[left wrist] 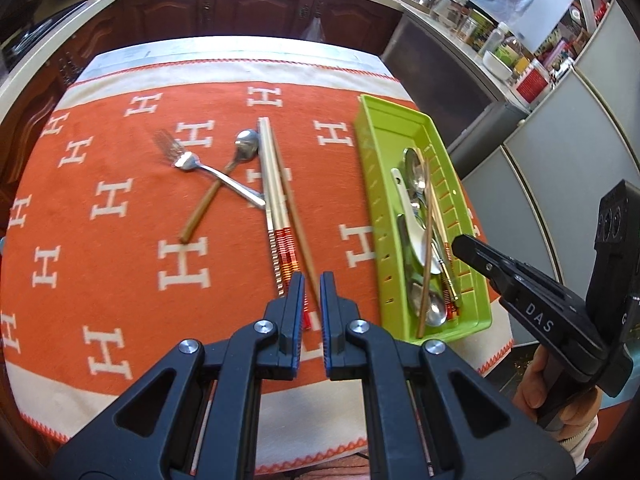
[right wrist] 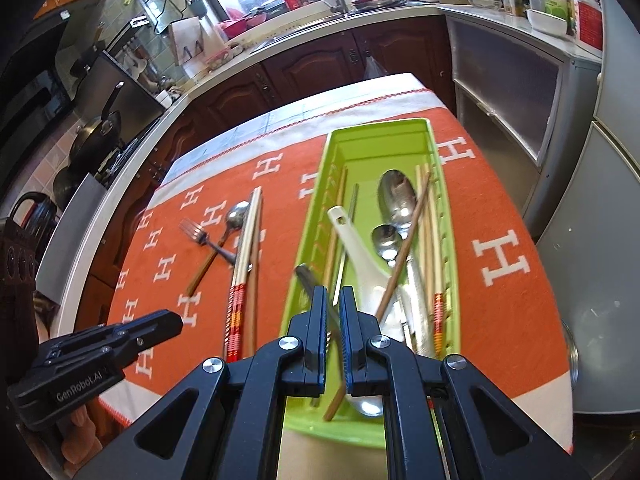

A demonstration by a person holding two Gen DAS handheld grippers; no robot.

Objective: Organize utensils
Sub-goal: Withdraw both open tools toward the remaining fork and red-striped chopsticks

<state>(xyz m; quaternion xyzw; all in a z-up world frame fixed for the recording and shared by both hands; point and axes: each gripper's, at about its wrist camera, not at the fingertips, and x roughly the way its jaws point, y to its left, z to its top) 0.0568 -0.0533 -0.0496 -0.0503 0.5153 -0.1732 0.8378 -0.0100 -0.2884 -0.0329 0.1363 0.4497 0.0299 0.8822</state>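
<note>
Judging by how things lie, I am well past the middle of sorting. The long lime-green plastic tray with slotted walls (right wrist: pixel 448 240) sits right under and ahead of my right claw (right wrist: pixel 333 300), and it already holds a white ceramic soup spoon (right wrist: pixel 360 256), a big steel spoon (right wrist: pixel 396 196), a smaller steel spoon (right wrist: pixel 386 238), a brown wooden chopstick lying slantwise across them (right wrist: pixel 404 248) and pale chopsticks with red-and-orange banded ends (right wrist: pixel 438 312).

Still out on the orange cloth with white H letters (left wrist: pixel 120 240), ahead of my left claw (left wrist: pixel 311 286) and a little to its left, are a steel fork (left wrist: pixel 188 158) crossed over a steel spoon with a wooden handle (left wrist: pixel 246 144). Straight ahead, with their near ends running in under the tips, lie a pair of pale chopsticks with red-banded ends (left wrist: pixel 270 184) and one brown chopstick (left wrist: pixel 292 204) touching them. So I judge four kinds of piece remain to go into the tray.

Both claws tilt steeply down toward the table. The left one's jaws are drawn nearly together and pinch nothing; the chopstick ends lie below them on the cloth. The right one's jaws are likewise pressed close; a dark handle in the tray shows through the gap, but I cannot tell that it is gripped. My right hand (left wrist: pixel 548 392) wraps its handle off to the side.
</note>
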